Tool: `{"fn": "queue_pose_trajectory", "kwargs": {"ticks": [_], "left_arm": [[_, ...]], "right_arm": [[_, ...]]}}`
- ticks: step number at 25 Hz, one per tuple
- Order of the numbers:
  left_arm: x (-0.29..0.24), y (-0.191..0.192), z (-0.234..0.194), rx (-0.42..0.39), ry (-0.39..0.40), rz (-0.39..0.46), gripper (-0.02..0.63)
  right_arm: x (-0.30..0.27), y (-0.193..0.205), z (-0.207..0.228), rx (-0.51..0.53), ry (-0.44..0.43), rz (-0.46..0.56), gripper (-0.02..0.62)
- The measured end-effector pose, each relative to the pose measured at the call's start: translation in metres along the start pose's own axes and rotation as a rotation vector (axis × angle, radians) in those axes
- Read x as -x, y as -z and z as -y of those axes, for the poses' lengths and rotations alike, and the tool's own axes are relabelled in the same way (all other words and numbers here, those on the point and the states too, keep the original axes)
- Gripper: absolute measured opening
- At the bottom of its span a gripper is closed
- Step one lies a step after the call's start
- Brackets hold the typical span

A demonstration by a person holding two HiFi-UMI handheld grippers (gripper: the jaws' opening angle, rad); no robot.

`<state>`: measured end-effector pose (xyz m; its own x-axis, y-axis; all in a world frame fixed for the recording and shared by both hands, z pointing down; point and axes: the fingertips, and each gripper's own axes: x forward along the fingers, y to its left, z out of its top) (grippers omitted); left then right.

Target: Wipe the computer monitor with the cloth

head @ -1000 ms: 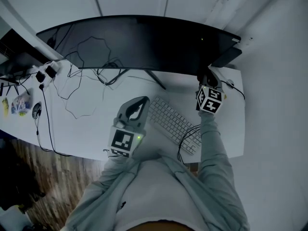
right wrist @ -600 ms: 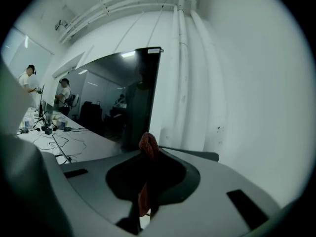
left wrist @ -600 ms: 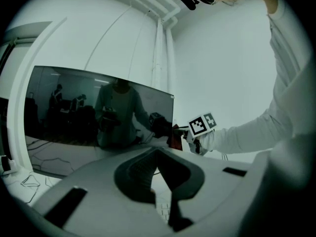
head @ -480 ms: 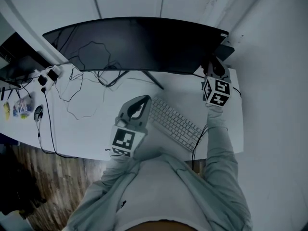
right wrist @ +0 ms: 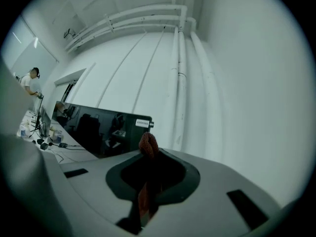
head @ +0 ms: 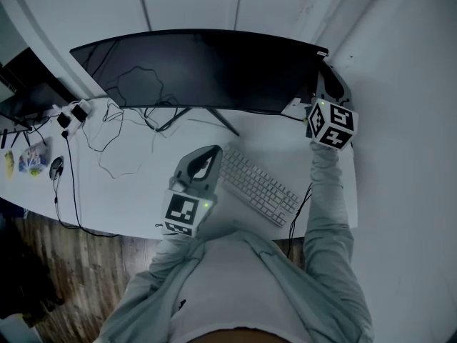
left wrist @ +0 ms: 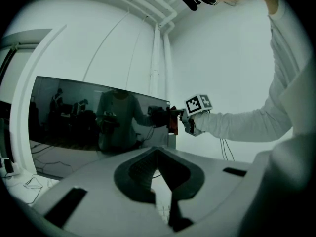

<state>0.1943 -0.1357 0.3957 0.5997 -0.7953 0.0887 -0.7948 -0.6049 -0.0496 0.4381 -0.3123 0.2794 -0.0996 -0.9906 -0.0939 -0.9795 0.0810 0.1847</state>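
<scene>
While I hold the left gripper [head: 204,160] low over the white surface [head: 128,191], close to my body, its fingers are pressed together with nothing between them, which the left gripper view [left wrist: 158,152] shows plainly. Just to its right a pale keyboard [head: 260,186] lies at a slant on the surface, with a dark cable running off its near end. Farther out, my right arm is stretched forward and the right gripper [head: 326,84] is raised at the right end of the computer monitor [head: 200,66]. Its fingers pinch a reddish-brown cloth [right wrist: 148,143], a fold of which bulges above the fingertips. From the left gripper view the cloth [left wrist: 172,122] sits right at the right edge of the dark screen [left wrist: 94,117]; I cannot tell whether it presses on the glass. Loose cables [head: 118,123] sprawl on the surface under the monitor's left half, and white wall panels stand behind it.
</scene>
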Motion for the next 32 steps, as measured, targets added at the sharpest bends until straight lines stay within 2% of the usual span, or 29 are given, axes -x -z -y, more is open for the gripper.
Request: {"fn": "queue_pose_trajectory", "kwargs": {"ticks": [7, 19, 23, 29, 32], "left_arm": [[0.009, 0.001, 0.000, 0.001, -0.023, -0.001, 0.021], [0.015, -0.005, -0.001, 0.000, -0.035, 0.019, 0.021], [0.019, -0.003, -0.005, 0.007, -0.049, 0.021, 0.021], [0.035, 0.002, -0.017, 0.020, -0.072, 0.016, 0.021], [0.045, 0.007, -0.028, 0.026, -0.082, 0.012, 0.021]], "right_arm": [[0.002, -0.038, 0.006, -0.009, 0.008, 0.048, 0.040], [0.001, -0.070, -0.001, 0.096, 0.002, 0.081, 0.039], [-0.001, -0.074, -0.017, 0.174, -0.011, 0.081, 0.040], [-0.002, -0.079, -0.036, 0.196, -0.006, 0.075, 0.040], [-0.004, -0.082, -0.058, 0.222, -0.033, 0.067, 0.040]]}}
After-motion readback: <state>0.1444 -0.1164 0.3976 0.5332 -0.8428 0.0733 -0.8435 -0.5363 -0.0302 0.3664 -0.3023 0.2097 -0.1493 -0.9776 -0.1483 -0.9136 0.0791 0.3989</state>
